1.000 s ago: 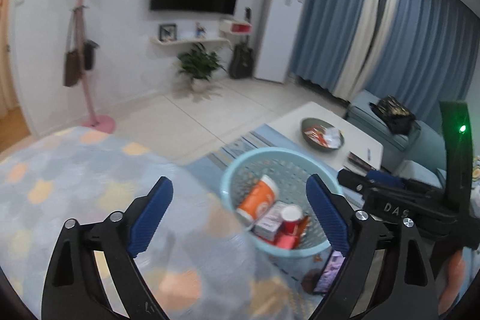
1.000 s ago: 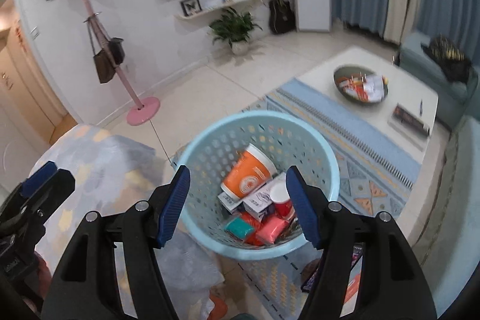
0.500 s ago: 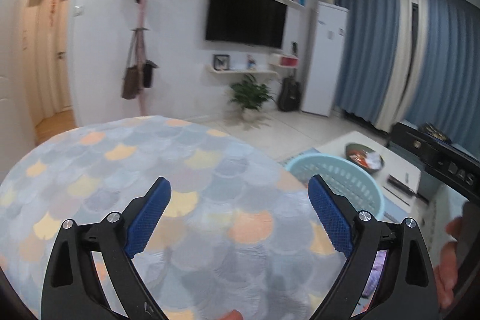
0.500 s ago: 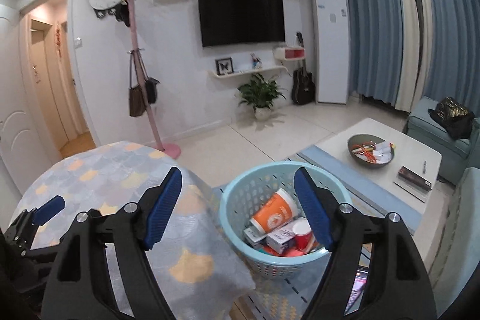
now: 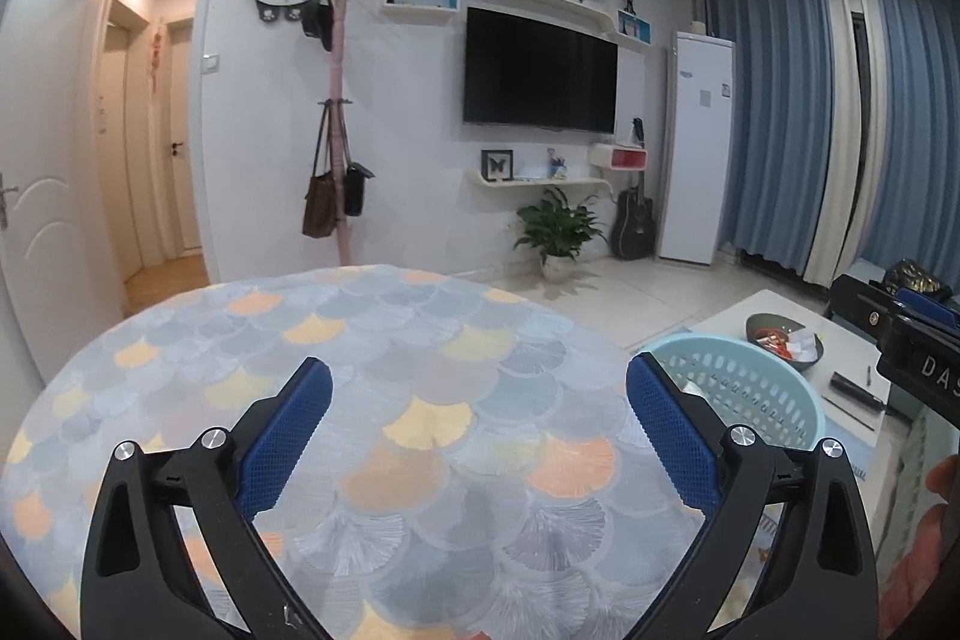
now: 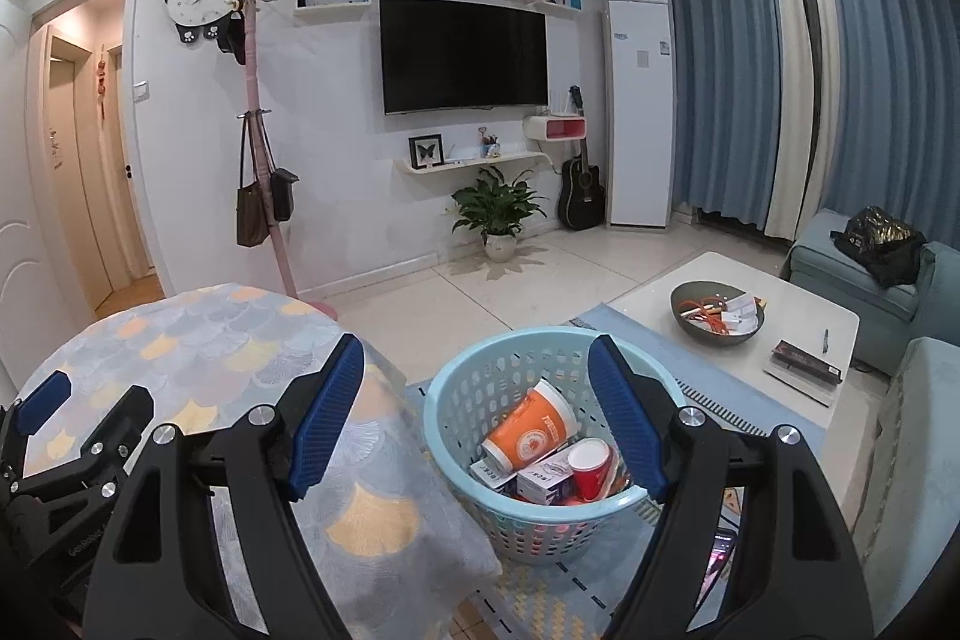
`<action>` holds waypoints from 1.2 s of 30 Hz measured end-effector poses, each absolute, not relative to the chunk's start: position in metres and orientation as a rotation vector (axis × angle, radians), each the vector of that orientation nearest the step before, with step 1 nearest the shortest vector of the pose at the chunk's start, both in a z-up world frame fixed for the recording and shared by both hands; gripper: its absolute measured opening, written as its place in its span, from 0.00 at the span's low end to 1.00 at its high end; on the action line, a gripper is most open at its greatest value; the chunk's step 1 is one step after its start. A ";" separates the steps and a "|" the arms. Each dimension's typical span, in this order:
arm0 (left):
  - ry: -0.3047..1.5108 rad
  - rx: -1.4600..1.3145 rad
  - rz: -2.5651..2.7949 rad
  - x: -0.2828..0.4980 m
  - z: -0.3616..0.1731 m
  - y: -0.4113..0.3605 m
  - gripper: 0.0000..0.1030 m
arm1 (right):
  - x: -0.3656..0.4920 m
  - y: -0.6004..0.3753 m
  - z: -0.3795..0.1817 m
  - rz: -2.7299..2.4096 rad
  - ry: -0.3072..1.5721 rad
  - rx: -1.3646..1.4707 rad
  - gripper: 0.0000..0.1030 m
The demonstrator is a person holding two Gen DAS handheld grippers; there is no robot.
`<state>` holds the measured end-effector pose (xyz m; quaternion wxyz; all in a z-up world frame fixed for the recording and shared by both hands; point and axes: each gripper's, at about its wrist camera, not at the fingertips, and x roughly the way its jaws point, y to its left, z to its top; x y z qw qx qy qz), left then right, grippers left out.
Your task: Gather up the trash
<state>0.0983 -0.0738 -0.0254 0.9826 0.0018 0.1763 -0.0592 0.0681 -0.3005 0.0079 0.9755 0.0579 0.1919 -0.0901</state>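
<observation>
A light blue laundry-style basket (image 6: 474,502) stands on the floor beside the round table (image 6: 210,358). It holds an orange paper cup (image 6: 528,436), a small red cup (image 6: 588,469) and small boxes (image 6: 549,478). My right gripper (image 6: 477,418) is open and empty, above the table's edge and the basket. My left gripper (image 5: 477,430) is open and empty over the table top (image 5: 372,352); the basket rim (image 5: 780,400) shows to its right. The left gripper also shows in the right wrist view (image 6: 66,430).
A white coffee table (image 6: 798,316) with a grey bowl (image 6: 717,322) stands right of the basket on a striped rug (image 6: 540,598). A blue sofa (image 6: 858,280) is at far right. A pink coat rack (image 6: 264,196), a plant (image 6: 498,214) and a TV (image 6: 462,58) line the wall.
Both grippers have risen and tilted up from looking down at the basket to looking level across the room. The left one has swung left over the table top. Both stay open.
</observation>
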 end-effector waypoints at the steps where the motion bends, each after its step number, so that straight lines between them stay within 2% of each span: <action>1: 0.350 0.006 -0.116 0.096 -0.025 -0.074 0.93 | 0.068 -0.301 0.008 -0.181 0.383 0.115 0.71; 36: 0.363 0.006 -0.098 0.096 -0.026 -0.077 0.93 | 0.062 -0.303 0.009 -0.183 0.373 0.105 0.72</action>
